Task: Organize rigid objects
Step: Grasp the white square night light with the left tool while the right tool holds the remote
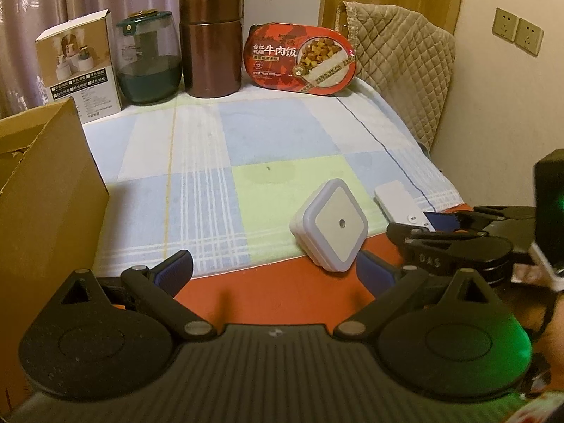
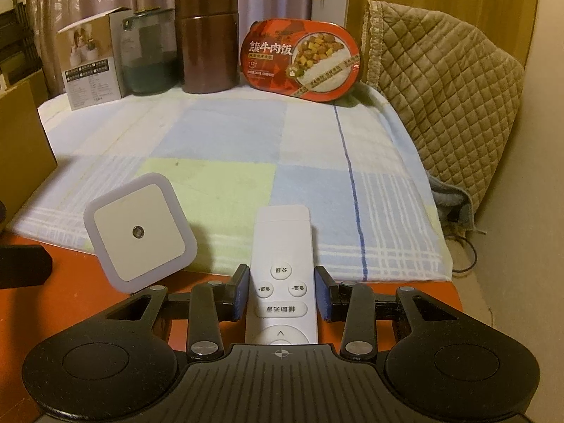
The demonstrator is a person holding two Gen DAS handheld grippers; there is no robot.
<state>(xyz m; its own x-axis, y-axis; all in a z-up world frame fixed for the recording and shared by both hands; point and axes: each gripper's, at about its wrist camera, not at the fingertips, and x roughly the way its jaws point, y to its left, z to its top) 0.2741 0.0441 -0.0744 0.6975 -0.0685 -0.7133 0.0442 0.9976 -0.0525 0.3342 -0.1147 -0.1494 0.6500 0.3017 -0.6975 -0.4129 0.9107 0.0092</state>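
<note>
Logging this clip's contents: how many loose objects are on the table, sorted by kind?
Boxes: 2, printed carton and cardboard box
Jars and canisters: 2, green-tinted jar and brown canister
Meal packs: 1, red beef rice tray
Small electronics: 2, night light and white remote
Total: 7

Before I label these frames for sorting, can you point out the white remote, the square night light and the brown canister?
white remote (image 2: 282,246), right wrist view, its upper body.
square night light (image 2: 139,229), right wrist view, its front face.
brown canister (image 1: 210,40), left wrist view, its side wall.
</note>
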